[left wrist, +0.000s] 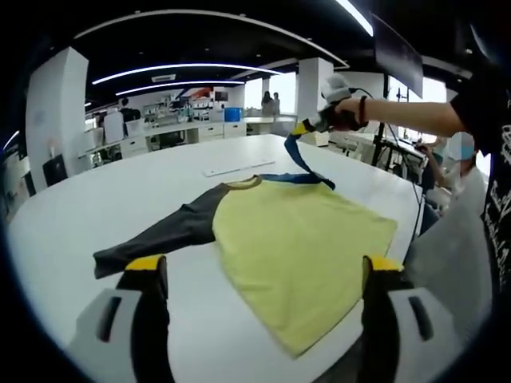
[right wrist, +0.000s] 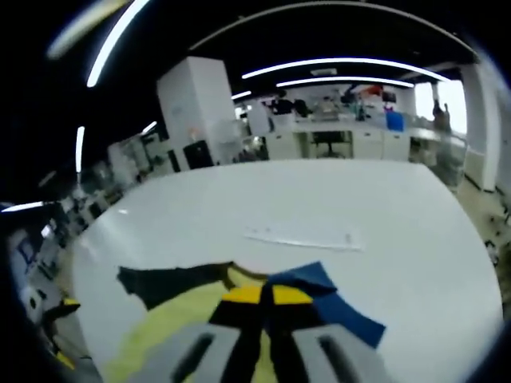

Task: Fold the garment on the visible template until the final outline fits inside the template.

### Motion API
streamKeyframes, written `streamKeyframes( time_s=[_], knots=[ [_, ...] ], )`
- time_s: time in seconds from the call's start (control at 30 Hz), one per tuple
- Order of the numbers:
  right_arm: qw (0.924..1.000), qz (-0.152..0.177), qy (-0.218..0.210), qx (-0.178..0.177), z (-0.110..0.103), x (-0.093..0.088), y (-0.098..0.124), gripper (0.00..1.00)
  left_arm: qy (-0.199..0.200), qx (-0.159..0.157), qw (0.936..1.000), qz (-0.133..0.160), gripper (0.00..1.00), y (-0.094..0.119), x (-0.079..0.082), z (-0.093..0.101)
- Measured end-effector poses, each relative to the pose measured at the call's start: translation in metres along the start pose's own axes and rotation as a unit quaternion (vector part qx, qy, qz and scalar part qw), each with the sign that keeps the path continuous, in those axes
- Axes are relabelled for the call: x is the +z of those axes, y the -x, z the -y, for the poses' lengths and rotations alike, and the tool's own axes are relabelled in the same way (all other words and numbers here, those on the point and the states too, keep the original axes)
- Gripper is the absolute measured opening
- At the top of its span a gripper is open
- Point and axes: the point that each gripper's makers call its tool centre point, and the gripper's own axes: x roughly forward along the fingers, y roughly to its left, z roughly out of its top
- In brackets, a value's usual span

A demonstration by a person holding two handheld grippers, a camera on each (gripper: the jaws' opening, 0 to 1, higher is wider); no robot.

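1. Garment point(left wrist: 295, 239) lies spread on the white table point(left wrist: 120, 191), yellow body flat, dark sleeve point(left wrist: 160, 235) outstretched.
2. Right tongs point(right wrist: 266, 299), clamped on the blue sleeve point(right wrist: 319, 299), lift it above the table.
3. Left tongs point(left wrist: 263, 271) hover apart, holding nothing.
4. Folding seems barely begun; no template outline is discernible.

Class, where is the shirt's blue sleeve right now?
In the left gripper view, the blue sleeve is lifted above the white table, pinched by the right gripper, beyond the yellow body.
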Motion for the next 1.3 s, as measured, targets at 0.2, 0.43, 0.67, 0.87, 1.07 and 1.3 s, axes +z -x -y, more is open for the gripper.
streamKeyframes(
  time_s=[0.2,0.43,0.67,0.87,1.07,1.3],
  knots=[
    [0.9996,-0.004,0.020,0.017,-0.021,0.004,-0.011,0.00,0.001,0.000,1.0000,-0.002,0.99,0.000,-0.001,0.001],
    [0.9979,-0.009,0.051,0.038,-0.051,0.009,-0.024,0.00,0.003,0.003,1.0000,-0.003,0.99,0.000,-0.002,-0.001],
    [0.9955,-0.014,0.067,0.066,-0.077,0.006,-0.036,0.00,0.007,0.004,0.9999,-0.008,0.99,0.000,-0.006,-0.001],
    [0.9920,-0.018,0.092,0.084,-0.097,0.001,-0.043,0.00,0.010,0.008,0.9999,-0.010,0.99,0.000,-0.008,-0.003],
    [0.9885,-0.027,0.110,0.101,-0.117,-0.014,-0.049,0.00,0.014,0.009,0.9998,-0.012,0.99,0.000,-0.011,-0.004],
    [0.9852,-0.035,0.113,0.125,-0.139,-0.030,-0.059,0.00,0.016,0.012,0.9997,-0.014,0.99,-0.001,-0.014,-0.005]
  ],
)
